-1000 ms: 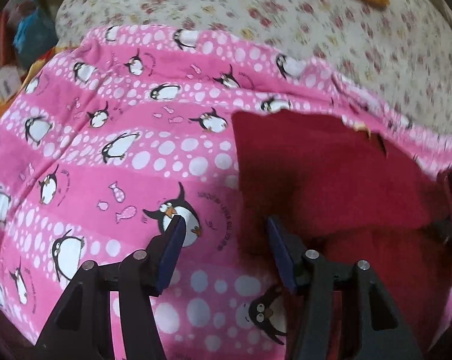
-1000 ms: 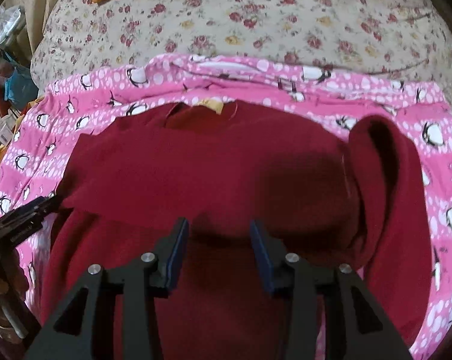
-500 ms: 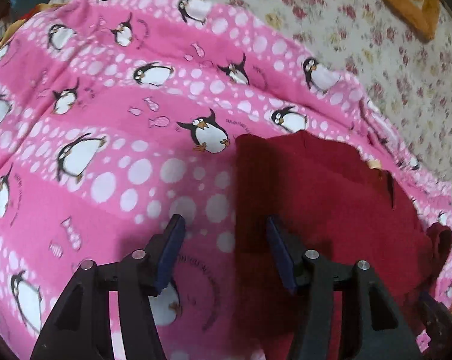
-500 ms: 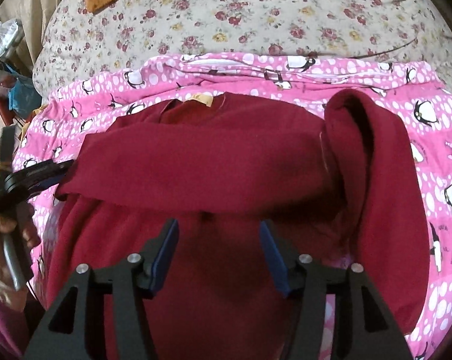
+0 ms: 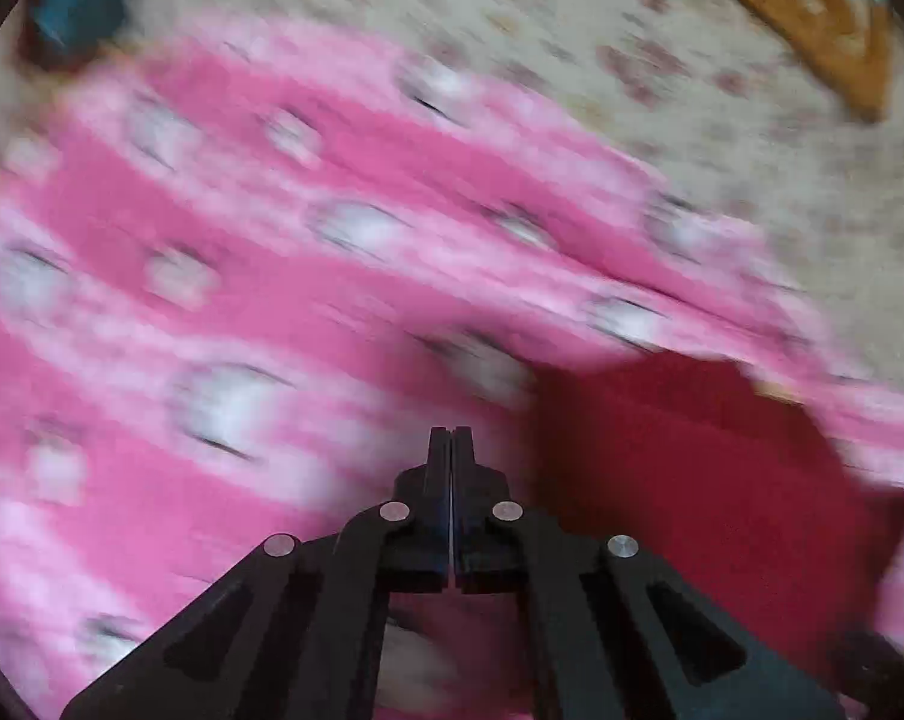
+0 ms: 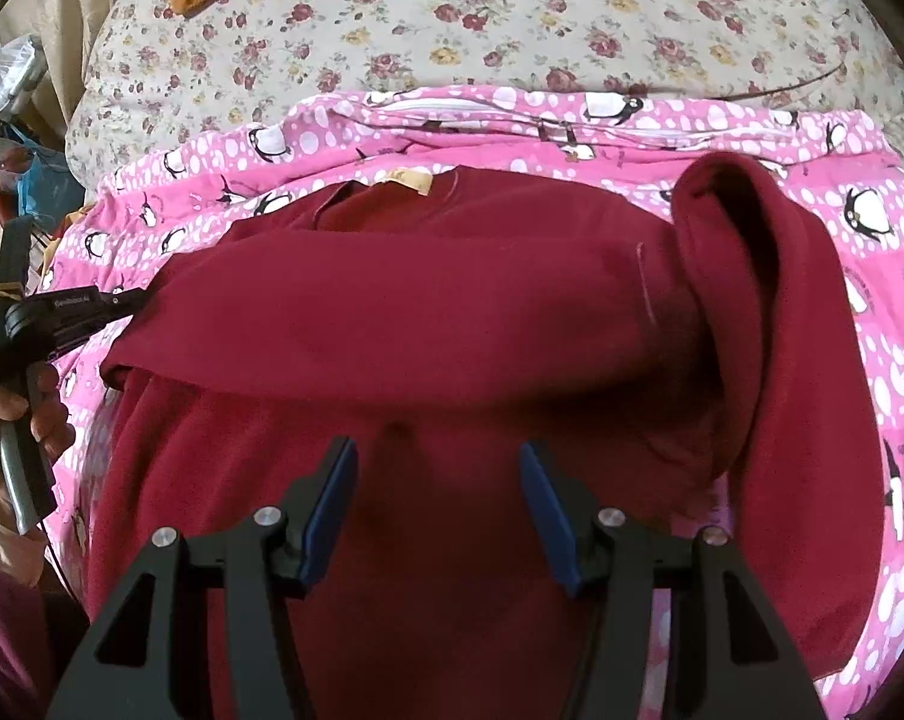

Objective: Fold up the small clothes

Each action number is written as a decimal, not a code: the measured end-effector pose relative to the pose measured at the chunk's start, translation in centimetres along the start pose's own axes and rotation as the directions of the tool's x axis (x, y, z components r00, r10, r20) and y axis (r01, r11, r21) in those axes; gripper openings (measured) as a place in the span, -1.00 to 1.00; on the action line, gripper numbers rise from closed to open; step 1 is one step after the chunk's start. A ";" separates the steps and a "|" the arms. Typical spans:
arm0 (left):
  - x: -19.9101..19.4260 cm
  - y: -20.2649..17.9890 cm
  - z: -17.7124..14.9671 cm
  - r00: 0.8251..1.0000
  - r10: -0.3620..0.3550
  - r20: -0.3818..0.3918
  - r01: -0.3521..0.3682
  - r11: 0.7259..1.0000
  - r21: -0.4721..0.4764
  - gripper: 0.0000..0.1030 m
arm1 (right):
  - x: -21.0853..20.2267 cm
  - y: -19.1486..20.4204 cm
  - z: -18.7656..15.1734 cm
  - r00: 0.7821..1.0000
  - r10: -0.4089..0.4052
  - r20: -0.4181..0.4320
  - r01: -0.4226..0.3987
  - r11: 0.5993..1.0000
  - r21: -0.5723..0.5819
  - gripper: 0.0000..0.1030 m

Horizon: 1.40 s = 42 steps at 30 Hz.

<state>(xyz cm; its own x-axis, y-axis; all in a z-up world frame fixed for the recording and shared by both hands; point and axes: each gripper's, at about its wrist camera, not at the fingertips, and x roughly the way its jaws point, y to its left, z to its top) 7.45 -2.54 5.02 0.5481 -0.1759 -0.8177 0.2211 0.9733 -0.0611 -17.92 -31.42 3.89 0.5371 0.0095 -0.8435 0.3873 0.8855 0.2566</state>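
A dark red sweater (image 6: pixel 452 324) lies on a pink penguin blanket (image 6: pixel 871 300), collar and tan label (image 6: pixel 405 181) at the far side. One sleeve is folded across the chest; the other sleeve (image 6: pixel 769 276) bulges up at the right. My right gripper (image 6: pixel 438 462) is open above the sweater's lower body, holding nothing. My left gripper (image 5: pixel 450 441) is shut with its jaws pressed together and nothing between them, over the blanket just left of the sweater (image 5: pixel 691 480). The left wrist view is motion-blurred. The left gripper also shows in the right wrist view (image 6: pixel 116 303), at the sweater's left edge.
The blanket (image 5: pixel 212 312) lies on a floral bedspread (image 6: pixel 511 18). An orange cushion (image 5: pixel 811 12) sits at the far side of the bed. Bags and clutter (image 6: pixel 20 180) stand beyond the bed's left edge.
My left gripper has closed from open and swung quickly away from the sweater's left edge. My right gripper has opened a little wider and pulled back slightly.
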 end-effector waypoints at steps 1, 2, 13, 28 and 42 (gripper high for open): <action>-0.4 0.7 0.3 0.999 0.031 0.032 -0.031 0.999 -0.008 -1.00 | 0.0 0.1 0.0 1.000 0.001 0.000 -0.001 1.000 0.000 0.15; -0.5 1.9 0.7 0.999 -0.048 0.009 0.048 0.997 -0.065 -1.00 | 0.0 0.1 -0.1 1.000 0.004 0.001 -0.004 1.000 -0.002 0.15; -1.1 1.6 -1.9 0.932 -0.350 -0.096 0.334 0.930 -0.152 -0.95 | -1.8 -1.0 -0.7 1.000 0.001 0.020 -0.002 1.000 0.018 0.18; -3.6 -2.6 -5.1 0.973 -0.197 -0.124 0.202 0.979 0.028 -0.79 | -6.4 -6.3 -2.5 0.996 -0.028 0.081 0.019 0.993 0.118 0.19; -7.8 -6.4 -9.2 0.976 -0.210 -0.055 0.215 0.971 0.107 -0.78 | -8.4 -11.6 -6.2 0.985 -0.169 0.048 0.157 0.969 0.190 0.31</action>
<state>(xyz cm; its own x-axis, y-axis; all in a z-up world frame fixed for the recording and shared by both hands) -5.64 -6.04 6.55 0.4444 -0.3677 -0.8169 0.4185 0.8915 -0.1736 -31.61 -38.86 5.09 0.4995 -0.1623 -0.8510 0.6019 0.7715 0.2061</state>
